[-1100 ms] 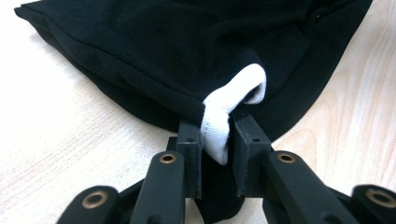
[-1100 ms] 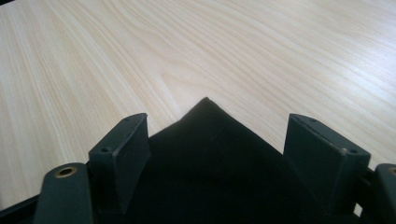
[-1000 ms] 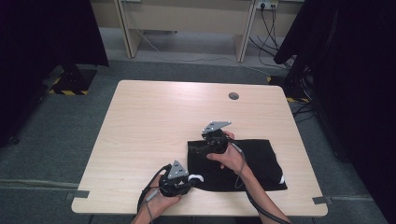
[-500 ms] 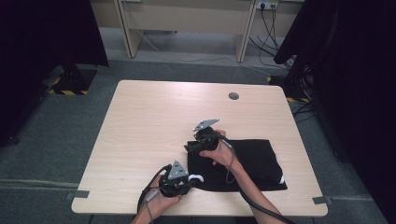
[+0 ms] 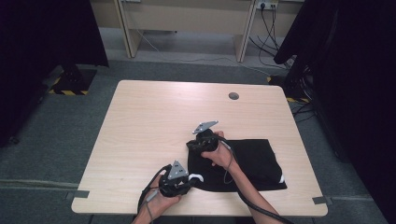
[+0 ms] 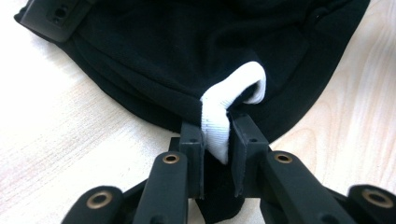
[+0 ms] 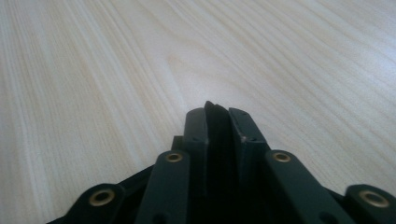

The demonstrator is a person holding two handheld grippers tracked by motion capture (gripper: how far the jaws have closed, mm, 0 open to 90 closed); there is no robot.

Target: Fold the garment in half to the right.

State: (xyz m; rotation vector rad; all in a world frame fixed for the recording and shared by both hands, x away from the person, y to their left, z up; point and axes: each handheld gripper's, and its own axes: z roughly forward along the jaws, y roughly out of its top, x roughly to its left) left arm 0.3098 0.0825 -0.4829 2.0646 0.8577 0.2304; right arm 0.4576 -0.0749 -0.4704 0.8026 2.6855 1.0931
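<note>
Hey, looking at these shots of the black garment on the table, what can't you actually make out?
- High view: the right gripper fingers, hidden by the hand and gripper body.
- High view: the black garment, too dark to tell its type; the forearm covers part of it.
- Left gripper view: the white band end, hidden between the fingers.
- Right gripper view: the pinched black fabric edge is visible, but the rest of the fabric lies below the frame.

1. The high view looks forward and down from above the person's side, taking in the whole wooden table (image 5: 154, 121) from some distance.
2. The left gripper view sits close above the tabletop, facing the black garment (image 6: 187, 56) at near range.
3. The right gripper view skims low across bare wood.
4. All three views share the tabletop; the high and left gripper views share the garment.
</note>
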